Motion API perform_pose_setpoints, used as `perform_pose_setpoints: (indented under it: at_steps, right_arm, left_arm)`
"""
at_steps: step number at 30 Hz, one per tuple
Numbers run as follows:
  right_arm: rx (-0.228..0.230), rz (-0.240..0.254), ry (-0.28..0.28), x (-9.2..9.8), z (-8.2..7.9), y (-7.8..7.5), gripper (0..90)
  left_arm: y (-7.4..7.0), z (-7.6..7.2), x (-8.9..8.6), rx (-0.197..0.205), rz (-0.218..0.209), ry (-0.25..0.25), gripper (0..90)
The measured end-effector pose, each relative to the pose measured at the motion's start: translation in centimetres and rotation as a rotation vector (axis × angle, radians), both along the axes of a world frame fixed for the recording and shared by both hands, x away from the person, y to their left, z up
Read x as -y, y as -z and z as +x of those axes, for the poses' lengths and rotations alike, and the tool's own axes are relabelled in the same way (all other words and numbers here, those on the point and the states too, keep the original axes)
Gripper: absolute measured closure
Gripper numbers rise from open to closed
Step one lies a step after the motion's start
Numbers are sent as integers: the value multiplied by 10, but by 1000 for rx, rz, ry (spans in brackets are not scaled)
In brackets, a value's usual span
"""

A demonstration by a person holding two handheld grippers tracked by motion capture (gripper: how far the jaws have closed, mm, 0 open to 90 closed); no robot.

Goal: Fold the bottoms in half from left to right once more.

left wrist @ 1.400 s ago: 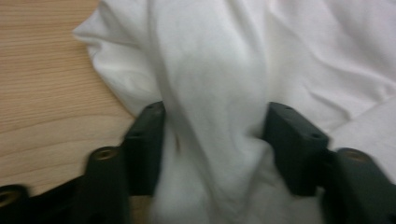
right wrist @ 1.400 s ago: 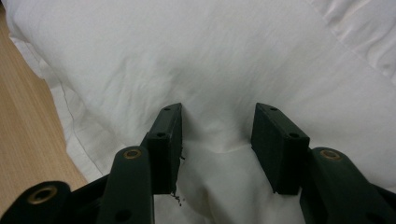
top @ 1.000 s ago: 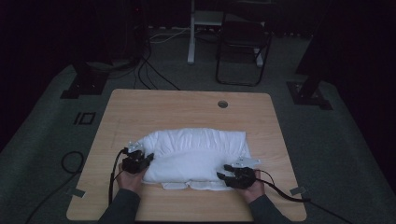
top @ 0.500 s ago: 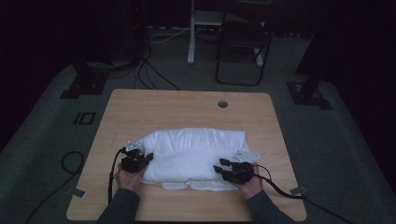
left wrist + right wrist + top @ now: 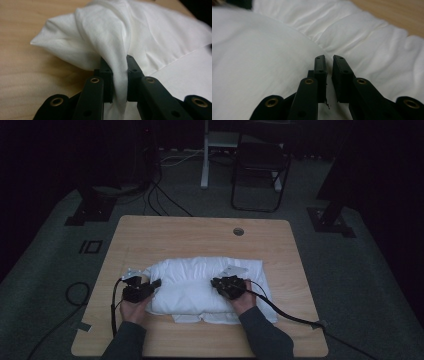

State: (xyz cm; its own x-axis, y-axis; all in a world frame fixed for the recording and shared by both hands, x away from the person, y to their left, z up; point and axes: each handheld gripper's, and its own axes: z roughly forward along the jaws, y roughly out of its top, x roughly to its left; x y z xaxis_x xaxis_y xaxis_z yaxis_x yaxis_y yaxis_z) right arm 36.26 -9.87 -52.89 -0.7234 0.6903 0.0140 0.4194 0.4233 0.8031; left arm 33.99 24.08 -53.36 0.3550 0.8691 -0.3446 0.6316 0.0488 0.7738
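Note:
A white pillow in a loose white case (image 5: 200, 275) lies across the near half of the wooden table (image 5: 200, 237). My left gripper (image 5: 156, 283) is at the pillow's left end, shut on a bunched fold of the case (image 5: 117, 42); the cloth runs up between its jaws (image 5: 119, 65). My right gripper (image 5: 215, 282) rests over the middle of the pillow, pointing left. Its jaws (image 5: 328, 60) stand nearly together above the smooth white cloth (image 5: 262, 62), with nothing between them. A gathered seam (image 5: 362, 32) runs beyond them.
A round cable hole (image 5: 238, 231) sits near the table's far edge. Bare wood lies left of the pillow (image 5: 20, 72). A dark chair (image 5: 260, 165), stand bases (image 5: 92, 210) and cables (image 5: 165, 200) occupy the dim floor beyond. Cables trail off the table's near corners.
My right gripper has moved left and farther in, from the pillow's near right edge onto its middle. The left gripper has stayed in place, holding the cloth.

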Motion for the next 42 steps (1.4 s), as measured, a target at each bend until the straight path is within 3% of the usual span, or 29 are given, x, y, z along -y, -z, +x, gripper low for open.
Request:
perform_pose_setpoints:
  at_steps: [2, 6, 11, 13, 16, 21, 23, 26, 32, 34, 35, 36, 38, 42]
  right_arm:
    - [-23, -13, 4, -6, 5, 8, 823]
    - [-39, -46, 10, -11, 11, 23, 858]
    - [-32, -60, 18, -14, 11, 26, 867]
    - [-43, -59, 8, -12, 12, 22, 836]
    - [-26, -50, 3, -5, 6, 8, 712]
    - [20, -37, -85, 2, -21, -13, 673]
    - [-3, -56, -118, 1, -27, -11, 677]
    - [-59, -115, -119, -7, -24, 5, 688]
    - [-96, -36, -112, -20, -15, 18, 698]
    - [-85, -49, -113, -24, -15, 18, 696]
    - [-65, -99, -126, -35, -17, 15, 661]
    - [-51, -118, -147, -38, -18, 12, 621]
    - [-19, -107, -171, -37, -23, 5, 577]
    - [59, -76, -92, -12, -28, -6, 570]
  left_arm:
    - [-4, 0, 0, 11, -8, 4, 806]
    - [-26, 4, 7, 72, -7, 32, 807]
    - [-43, 7, 20, 116, 26, 58, 807]
    - [-45, 9, 22, 120, 30, 60, 807]
    - [-46, 10, 22, 121, 27, 61, 807]
    - [-45, 10, 19, 119, 26, 56, 807]
    - [-47, 10, 19, 125, 25, 55, 808]
    - [-49, 9, 19, 128, 19, 53, 808]
    - [-58, 9, 14, 152, 25, 26, 808]
    - [-59, 9, 14, 154, 23, 23, 808]
    - [-61, 8, 14, 159, 28, 21, 808]
    - [-61, 8, 14, 159, 28, 21, 808]
    - [-62, 6, 12, 164, 17, 21, 808]
    - [-65, 5, 12, 172, 20, 36, 808]
